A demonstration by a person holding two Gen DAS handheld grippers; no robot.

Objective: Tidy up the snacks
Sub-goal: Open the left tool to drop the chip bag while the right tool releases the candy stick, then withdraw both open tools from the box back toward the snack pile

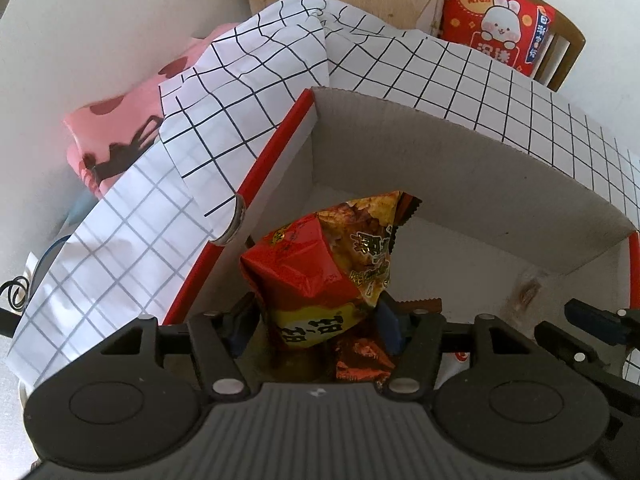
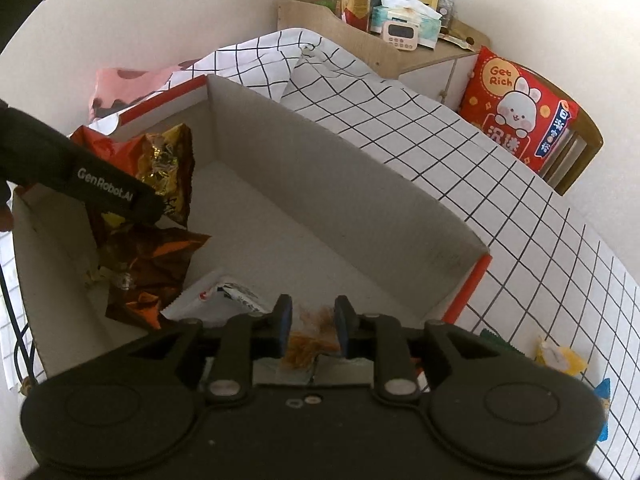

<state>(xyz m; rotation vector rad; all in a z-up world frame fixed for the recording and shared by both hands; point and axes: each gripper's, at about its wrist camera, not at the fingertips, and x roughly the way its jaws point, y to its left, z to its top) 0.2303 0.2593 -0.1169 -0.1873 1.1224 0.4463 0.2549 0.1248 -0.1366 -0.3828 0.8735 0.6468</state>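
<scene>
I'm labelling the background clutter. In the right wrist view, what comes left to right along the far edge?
Pink spotted bag → wooden shelf unit → white timer → red rabbit cushion → wooden chair.

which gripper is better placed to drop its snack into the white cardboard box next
Left. The left gripper holds the red and yellow crinkly snack bag over the white cardboard box. The right gripper has only a small clear packet of brown snacks between parted pads.

You can read "Get Rich" on the red rabbit cushion (image 2: 516, 112) leaning on the chair. "GenRobot.AI" stands in white on the black left gripper (image 2: 104, 192). The snack bag (image 1: 332, 268) carries Chinese characters too distorted for you to read.
</scene>
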